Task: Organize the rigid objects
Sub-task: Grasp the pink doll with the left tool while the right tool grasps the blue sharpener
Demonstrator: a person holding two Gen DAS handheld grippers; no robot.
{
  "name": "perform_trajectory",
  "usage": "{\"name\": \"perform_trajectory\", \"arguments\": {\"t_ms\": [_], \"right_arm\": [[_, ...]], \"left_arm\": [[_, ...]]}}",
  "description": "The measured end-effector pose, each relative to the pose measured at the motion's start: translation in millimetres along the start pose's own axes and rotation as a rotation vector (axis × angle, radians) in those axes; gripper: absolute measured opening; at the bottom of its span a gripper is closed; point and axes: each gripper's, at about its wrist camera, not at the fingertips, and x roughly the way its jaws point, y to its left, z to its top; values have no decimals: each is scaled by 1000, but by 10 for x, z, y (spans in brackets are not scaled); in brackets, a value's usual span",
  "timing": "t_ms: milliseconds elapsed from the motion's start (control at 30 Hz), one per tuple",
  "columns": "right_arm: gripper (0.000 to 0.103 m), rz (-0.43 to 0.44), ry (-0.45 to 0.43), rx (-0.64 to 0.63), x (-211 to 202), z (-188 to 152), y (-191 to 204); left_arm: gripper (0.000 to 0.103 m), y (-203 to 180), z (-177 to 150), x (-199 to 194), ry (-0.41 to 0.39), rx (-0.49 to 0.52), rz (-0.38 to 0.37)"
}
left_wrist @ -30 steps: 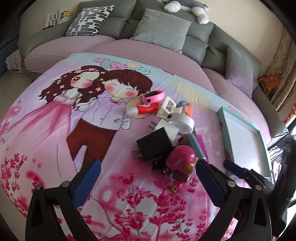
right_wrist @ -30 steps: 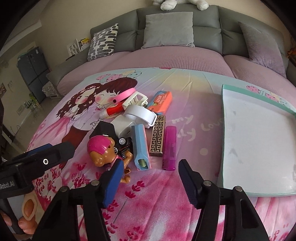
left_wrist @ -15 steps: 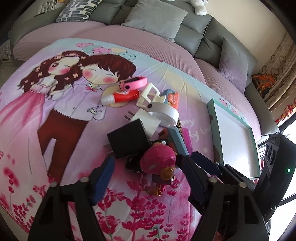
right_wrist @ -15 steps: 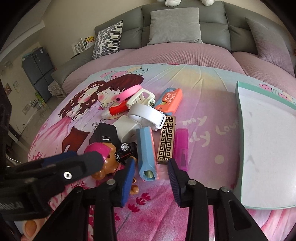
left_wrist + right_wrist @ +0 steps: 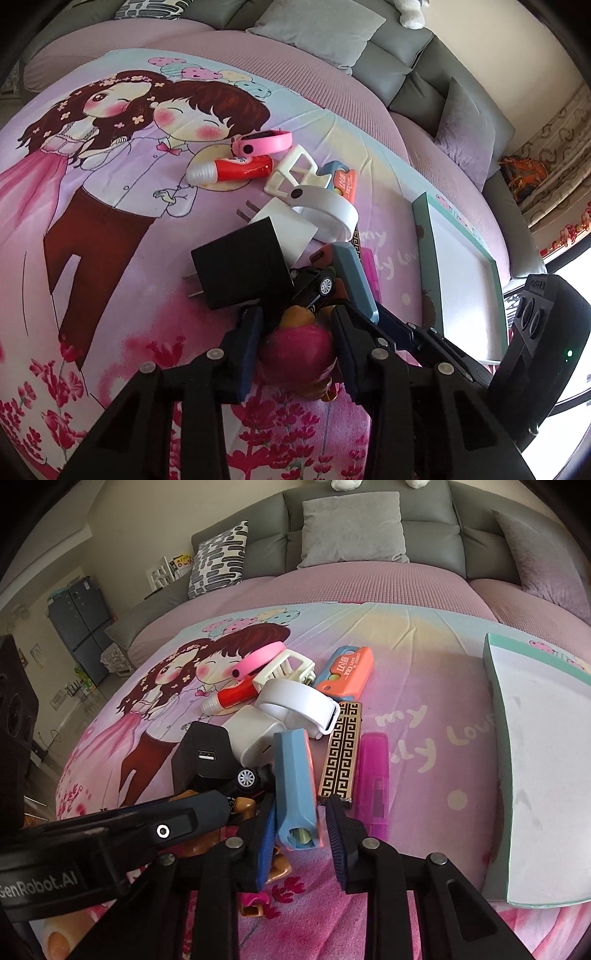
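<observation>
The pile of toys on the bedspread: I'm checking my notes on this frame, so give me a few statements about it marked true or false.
1. The left hand-held gripper is shut on the pink-haired doll. True.
2. The blue case lies between the right hand-held gripper's fingers. True.
3. The tray holds the purple case. False: the tray is empty; the case lies on the bedspread.
4. The pink band lies nearest the cameras. False: it lies at the pile's far edge.

The pile of small things (image 5: 295, 716) crowds the middle of the bed (image 5: 424, 635), packed tight: black charger (image 5: 240, 273), toy car (image 5: 317, 286) and blue case (image 5: 295, 786) touch. Open sheet lies left over the cartoon print (image 5: 110, 177), and a clear strip runs between the purple case (image 5: 375, 775) and the tray (image 5: 498, 738).
</observation>
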Motion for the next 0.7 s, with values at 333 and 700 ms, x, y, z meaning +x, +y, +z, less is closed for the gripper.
{"name": "perform_trajectory", "arguments": {"t_ms": [333, 700], "right_arm": [[23, -6, -12, 12, -58, -71, -10], [23, -11, -24, 50, -231, -218, -98]], "left_arm": [[46, 63, -143, -18, 41, -51, -20], [54, 79, -314, -42, 59, -73, -63]]}}
